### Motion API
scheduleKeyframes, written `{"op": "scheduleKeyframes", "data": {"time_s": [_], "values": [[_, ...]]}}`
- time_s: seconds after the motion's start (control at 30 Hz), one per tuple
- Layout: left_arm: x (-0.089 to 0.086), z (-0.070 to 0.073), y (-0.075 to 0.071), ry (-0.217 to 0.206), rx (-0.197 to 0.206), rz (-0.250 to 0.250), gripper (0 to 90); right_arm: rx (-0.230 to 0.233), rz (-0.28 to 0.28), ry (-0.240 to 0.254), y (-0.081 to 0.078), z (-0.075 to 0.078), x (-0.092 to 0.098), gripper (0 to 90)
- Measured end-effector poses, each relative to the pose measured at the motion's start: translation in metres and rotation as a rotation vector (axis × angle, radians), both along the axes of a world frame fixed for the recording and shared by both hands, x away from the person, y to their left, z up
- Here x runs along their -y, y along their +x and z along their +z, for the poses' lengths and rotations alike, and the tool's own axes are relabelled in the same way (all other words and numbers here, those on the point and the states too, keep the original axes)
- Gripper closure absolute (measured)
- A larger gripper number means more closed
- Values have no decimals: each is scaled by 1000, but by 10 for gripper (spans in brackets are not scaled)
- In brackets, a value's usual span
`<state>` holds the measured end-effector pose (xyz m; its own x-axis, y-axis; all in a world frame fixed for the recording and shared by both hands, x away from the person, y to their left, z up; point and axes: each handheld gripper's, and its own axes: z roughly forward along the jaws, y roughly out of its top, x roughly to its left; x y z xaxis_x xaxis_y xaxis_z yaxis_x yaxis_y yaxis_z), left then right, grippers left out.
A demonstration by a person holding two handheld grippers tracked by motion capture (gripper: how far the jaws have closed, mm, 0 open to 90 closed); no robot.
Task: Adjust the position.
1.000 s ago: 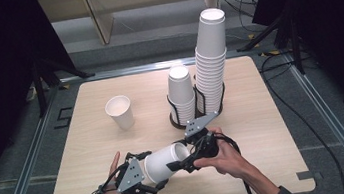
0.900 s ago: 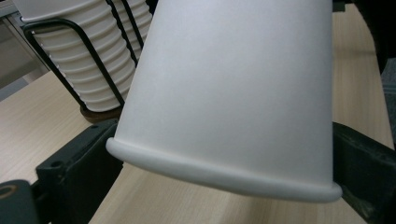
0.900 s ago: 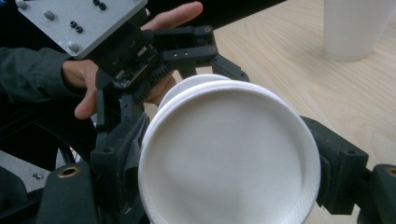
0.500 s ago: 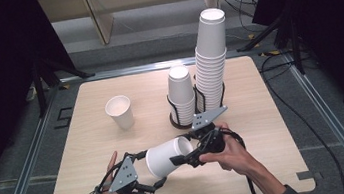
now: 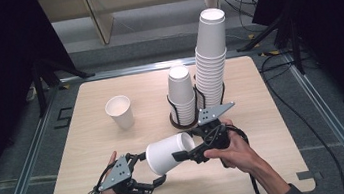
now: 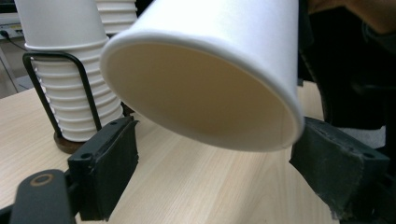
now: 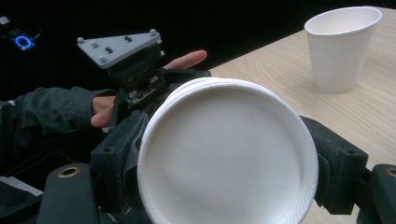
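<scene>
High view: white paper cup [image 5: 167, 153] lies sideways in the air over the counter [image 5: 91, 153], right tool [image 5: 183, 154] clamped on its base end, left tool [image 5: 145, 170] at its rim end. Left gripper view: cup's rim sits between the left tool's pads with gaps on both sides, jaws just reopened slightly, not gripping. Lone cup [image 5: 120, 112] and two cup stacks in a wire holder [image 5: 185, 118] stand farther back.

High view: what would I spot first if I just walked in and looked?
First you'd spot the white paper cup lying sideways in the air over the near side of the table, gripped by the right gripper. Right behind it, a very tall stack of cups towers in the middle of the table, with a shorter stack on its left.
</scene>
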<state>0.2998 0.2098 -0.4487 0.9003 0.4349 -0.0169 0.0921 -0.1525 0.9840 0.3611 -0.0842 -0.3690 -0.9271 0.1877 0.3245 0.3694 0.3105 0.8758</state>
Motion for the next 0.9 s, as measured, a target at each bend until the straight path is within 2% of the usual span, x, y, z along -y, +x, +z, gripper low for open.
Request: {"op": "scheduleKeyframes", "data": {"time_s": [0.13,0.17,0.3,0.33,0.37,0.7,0.73,0.83,0.9], "values": [[-2,1,2,-55,-19,-12,119,-12,20,17,-1,0,-1,244],[-2,1,2,-60,-17,-13,93,-34,27,24,-1,0,-2,244],[-1,1,1,-81,-15,-24,56,-43,45,46,-2,0,-3,244],[-1,1,1,-83,-13,-23,28,-58,57,49,-2,-1,-4,244],[0,1,1,-91,-7,-24,19,-48,61,53,-1,-2,-5,244],[5,1,-3,-67,25,-45,14,-81,90,53,-2,-11,-13,244],[6,1,-3,-65,30,-46,0,-100,97,48,-3,-12,-14,244],[6,0,-4,-64,36,-42,9,-83,100,55,-2,-14,-15,243],[5,0,-4,-69,41,-43,24,-97,100,52,-2,-14,-15,244]]}}
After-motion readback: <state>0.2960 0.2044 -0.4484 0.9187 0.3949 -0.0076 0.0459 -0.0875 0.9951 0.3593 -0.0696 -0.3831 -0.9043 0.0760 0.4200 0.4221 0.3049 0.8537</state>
